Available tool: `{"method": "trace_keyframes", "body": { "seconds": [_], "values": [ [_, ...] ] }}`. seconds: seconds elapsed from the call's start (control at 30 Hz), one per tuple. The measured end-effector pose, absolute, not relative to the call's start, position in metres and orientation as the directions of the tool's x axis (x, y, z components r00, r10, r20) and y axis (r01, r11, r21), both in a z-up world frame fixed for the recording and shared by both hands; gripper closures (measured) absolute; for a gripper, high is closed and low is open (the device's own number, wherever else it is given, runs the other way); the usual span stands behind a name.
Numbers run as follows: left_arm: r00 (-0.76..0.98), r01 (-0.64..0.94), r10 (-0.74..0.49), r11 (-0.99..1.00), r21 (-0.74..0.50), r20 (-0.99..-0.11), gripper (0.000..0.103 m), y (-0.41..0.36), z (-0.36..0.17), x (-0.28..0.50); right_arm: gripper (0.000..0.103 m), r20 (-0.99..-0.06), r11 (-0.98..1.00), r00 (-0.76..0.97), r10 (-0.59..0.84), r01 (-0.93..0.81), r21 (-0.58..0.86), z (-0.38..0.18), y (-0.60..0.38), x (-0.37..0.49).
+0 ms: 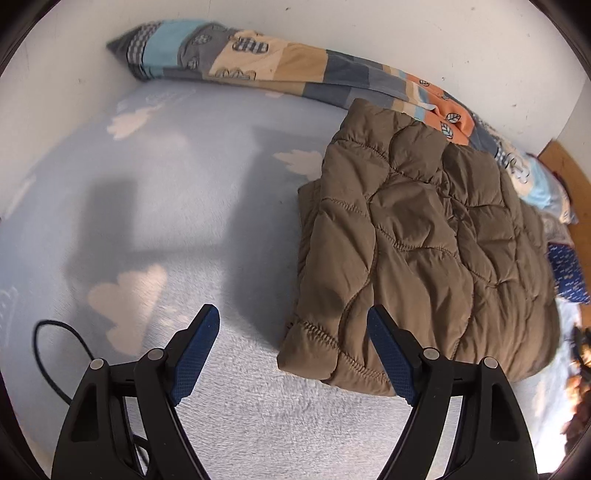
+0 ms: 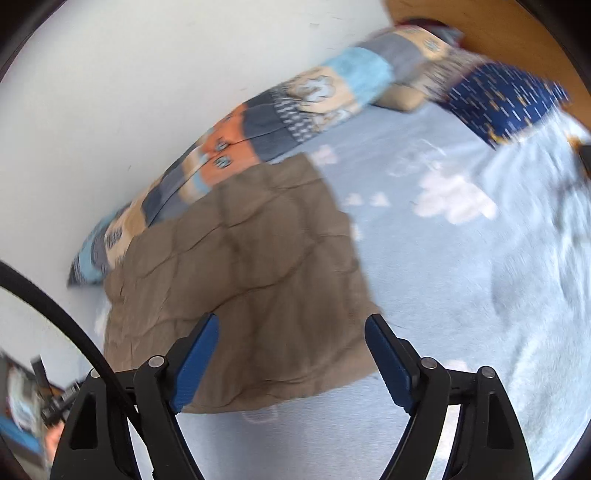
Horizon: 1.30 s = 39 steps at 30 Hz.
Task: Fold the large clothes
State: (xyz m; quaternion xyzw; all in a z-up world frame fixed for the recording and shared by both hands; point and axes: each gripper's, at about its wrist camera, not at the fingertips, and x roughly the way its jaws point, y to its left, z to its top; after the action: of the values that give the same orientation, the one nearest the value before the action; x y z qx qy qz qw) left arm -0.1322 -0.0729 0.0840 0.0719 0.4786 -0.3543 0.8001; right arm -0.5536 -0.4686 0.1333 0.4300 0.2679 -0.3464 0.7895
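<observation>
A brown quilted jacket [image 1: 417, 236] lies folded into a rough rectangle on the light blue cloud-print bed cover [image 1: 166, 192]. My left gripper [image 1: 293, 321] hovers open above the jacket's near left corner, its blue pads clear of the cloth. In the blurred right wrist view the same jacket [image 2: 240, 280] lies flat, and my right gripper [image 2: 290, 328] stands open over its near right part with nothing pinched between the pads.
A patchwork blanket [image 1: 258, 62] is bunched along the white wall behind the jacket. A navy patterned pillow [image 2: 506, 99] rests by the wooden headboard [image 2: 480, 29]. A black cable [image 1: 55, 354] loops at the left; another cable [image 2: 62, 321] crosses the right view.
</observation>
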Motion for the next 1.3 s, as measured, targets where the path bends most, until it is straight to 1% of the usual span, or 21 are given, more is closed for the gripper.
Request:
{"method": "trace_keyframes", "body": {
  "seconds": [0.07,0.17,0.23,0.33,0.47,0.53,0.67,0.83,0.93,1.07,1.23,1.3],
  "values": [
    [0.240,0.627,-0.520,0.728,-0.278,-0.820,0.022,-0.070,0.079,-0.126,0.017,-0.711,0.278,0.653,-0.262,0.756,0.592,0.112,-0.481,-0.577],
    [0.158,0.599,-0.557,0.711,-0.369,-0.816,0.022,-0.068,0.069,-0.120,0.017,-0.666,0.111,0.728,-0.162,0.684,0.721,0.074,-0.492,-0.599],
    [0.118,0.572,-0.573,0.707,-0.417,-0.811,0.021,-0.067,0.062,-0.118,0.017,-0.644,0.004,0.753,-0.135,0.650,0.759,0.051,-0.494,-0.609],
    [0.023,0.516,-0.621,0.679,-0.522,-0.783,0.021,-0.065,0.049,-0.108,0.017,-0.621,-0.061,0.774,-0.125,0.619,0.783,0.036,-0.497,-0.610],
    [-0.070,0.452,-0.676,0.635,-0.627,-0.734,0.021,-0.060,0.034,-0.096,0.017,-0.602,-0.060,0.789,-0.118,0.600,0.798,0.032,-0.492,-0.601],
    [-0.106,0.439,-0.684,0.619,-0.652,-0.721,0.021,-0.063,0.028,-0.090,0.017,-0.598,-0.059,0.794,-0.112,0.595,0.801,0.030,-0.491,-0.595],
    [-0.133,0.464,-0.690,0.591,-0.660,-0.711,0.019,-0.070,0.024,-0.082,0.016,-0.621,-0.061,0.776,-0.108,0.618,0.783,0.024,-0.498,-0.583],
    [-0.201,0.507,-0.695,0.529,-0.680,-0.690,0.016,-0.086,0.015,-0.068,0.014,-0.617,-0.061,0.781,-0.097,0.614,0.787,0.012,-0.504,-0.576],
    [-0.267,0.505,-0.714,0.468,-0.725,-0.647,0.015,-0.095,0.005,-0.055,0.012,-0.602,-0.011,0.794,-0.087,0.603,0.798,0.010,-0.509,-0.564],
    [-0.340,0.519,-0.707,0.408,-0.751,-0.620,0.013,-0.114,-0.005,-0.040,0.007,-0.596,0.057,0.801,-0.063,0.599,0.799,0.008,-0.512,-0.549],
    [-0.416,0.546,-0.679,0.344,-0.764,-0.604,0.011,-0.146,-0.008,-0.021,0.000,-0.594,0.131,0.805,-0.019,0.591,0.796,0.004,-0.518,-0.531],
    [-0.440,0.566,-0.666,0.316,-0.762,-0.603,0.010,-0.159,-0.009,-0.017,0.000,-0.607,0.179,0.794,-0.002,0.598,0.781,0.003,-0.519,-0.519]
  ]
}}
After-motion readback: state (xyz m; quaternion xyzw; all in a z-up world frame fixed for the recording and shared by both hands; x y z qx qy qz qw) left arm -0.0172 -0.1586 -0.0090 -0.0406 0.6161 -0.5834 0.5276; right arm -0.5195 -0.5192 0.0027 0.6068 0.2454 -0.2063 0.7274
